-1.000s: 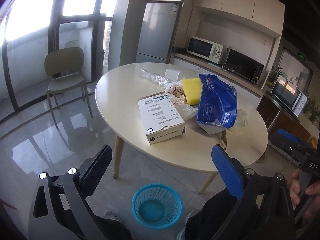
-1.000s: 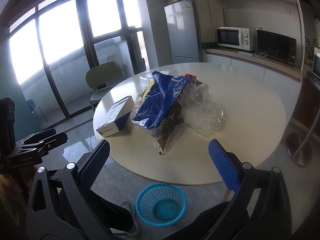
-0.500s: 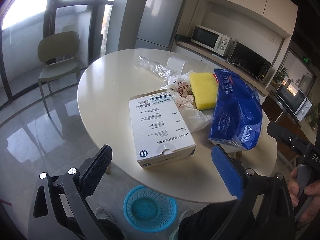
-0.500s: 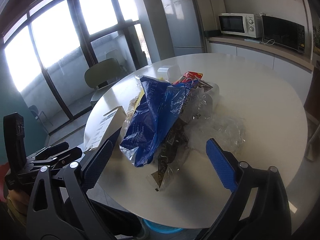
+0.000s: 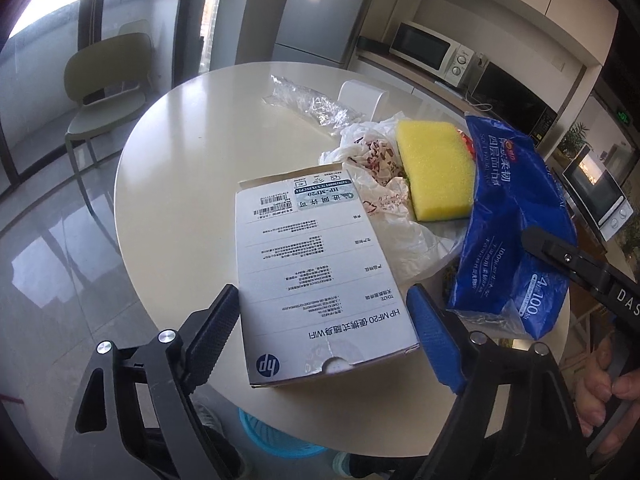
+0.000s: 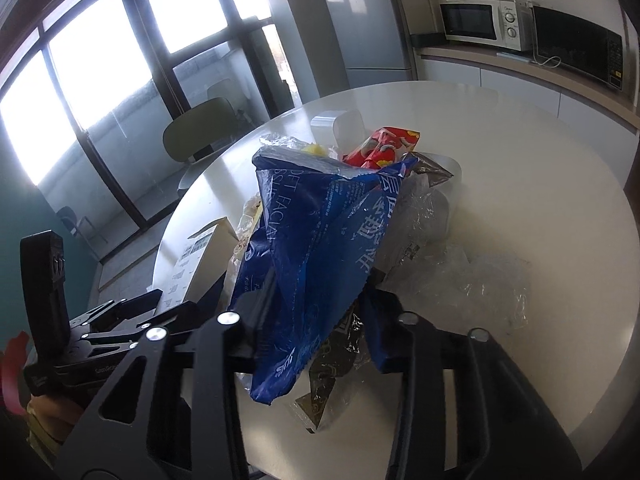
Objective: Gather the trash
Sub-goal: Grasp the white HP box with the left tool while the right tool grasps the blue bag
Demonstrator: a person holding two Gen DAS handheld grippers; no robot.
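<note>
Trash lies heaped on our round table [image 5: 172, 152]; our left gripper [image 5: 320, 340] straddles the near end of the white HP box [image 5: 316, 276], its jaws just narrowing, though we cannot tell whether the pads touch the cardboard; our right gripper [image 6: 320, 312] has just closed on the blue tissue wrapper [image 6: 316, 248], pinching it; the yellow sponge [image 5: 436, 168] rests on crumpled plastic beside the box; the blue bin [image 5: 276, 440] stands below the table's edge.

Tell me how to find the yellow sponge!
Look at the round white table. In the trash pile, the yellow sponge lies on a crumpled white plastic bag, between the white HP box and the blue tissue pack. It's the only plain yellow block.
</note>
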